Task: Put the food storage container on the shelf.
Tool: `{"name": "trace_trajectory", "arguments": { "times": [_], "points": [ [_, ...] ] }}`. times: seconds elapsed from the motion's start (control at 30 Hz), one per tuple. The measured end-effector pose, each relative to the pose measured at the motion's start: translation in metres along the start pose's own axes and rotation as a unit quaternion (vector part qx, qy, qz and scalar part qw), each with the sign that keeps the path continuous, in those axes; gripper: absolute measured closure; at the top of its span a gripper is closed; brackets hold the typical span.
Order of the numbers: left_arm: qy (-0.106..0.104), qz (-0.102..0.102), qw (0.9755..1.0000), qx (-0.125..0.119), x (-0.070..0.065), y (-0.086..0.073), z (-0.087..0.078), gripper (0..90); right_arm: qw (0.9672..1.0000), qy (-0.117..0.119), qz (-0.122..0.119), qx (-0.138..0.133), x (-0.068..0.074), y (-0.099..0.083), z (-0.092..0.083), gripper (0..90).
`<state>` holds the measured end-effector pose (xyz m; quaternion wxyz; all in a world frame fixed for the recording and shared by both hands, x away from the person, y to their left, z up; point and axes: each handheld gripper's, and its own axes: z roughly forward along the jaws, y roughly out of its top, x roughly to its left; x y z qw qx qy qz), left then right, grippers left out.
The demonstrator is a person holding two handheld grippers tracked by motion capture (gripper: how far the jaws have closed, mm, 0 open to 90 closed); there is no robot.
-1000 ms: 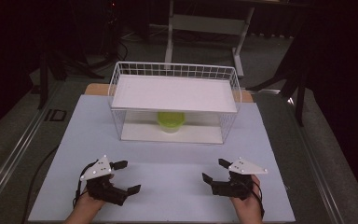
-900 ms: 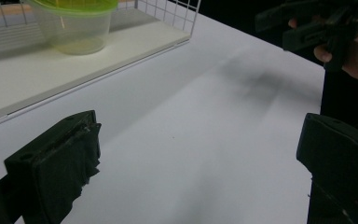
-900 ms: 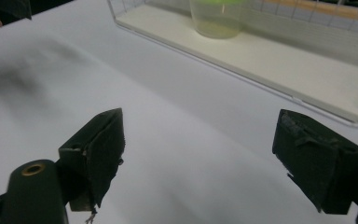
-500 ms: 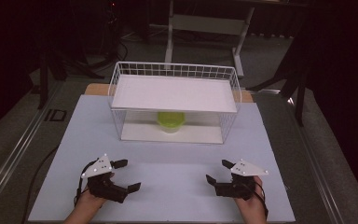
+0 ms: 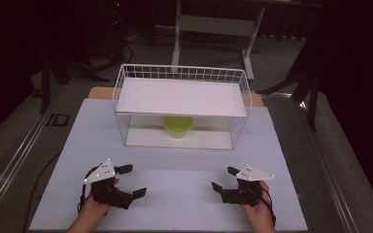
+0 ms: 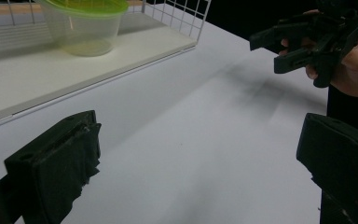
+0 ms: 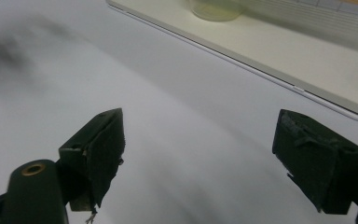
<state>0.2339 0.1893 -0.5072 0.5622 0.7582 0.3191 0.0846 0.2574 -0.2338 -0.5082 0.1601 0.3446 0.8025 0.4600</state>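
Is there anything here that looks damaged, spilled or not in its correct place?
Only wear: the right gripper has frayed fingers. The lidded container stands upright inside the wire rack, nothing spilled.

The left gripper [image 5: 132, 180] sits at the near left, held in the person's left hand [image 5: 93, 206], whose forearm comes in from the near edge; its two black jaws stand wide apart with nothing between them, aimed toward the right and slightly far. The right gripper [image 5: 222, 178] sits at the near right in the right hand [image 5: 256, 206], level with the left one and well apart from it, its jaws likewise spread wide and empty, aimed toward the left. Each gripper carries its pale three-cornered plate on top, tilted slightly inward
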Motion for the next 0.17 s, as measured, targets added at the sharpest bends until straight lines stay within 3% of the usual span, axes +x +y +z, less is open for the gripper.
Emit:
{"name": "trace_trajectory", "arguments": {
  "times": [0.17],
  "points": [
    [0.001, 0.000, 1.0000, -0.002, -0.0001, 0.0002, -0.0012, 0.4, 1.0000, 0.004, 0.009, 0.001, -0.0020, -0.0008, 0.0005, 16.7]
  ]
}}
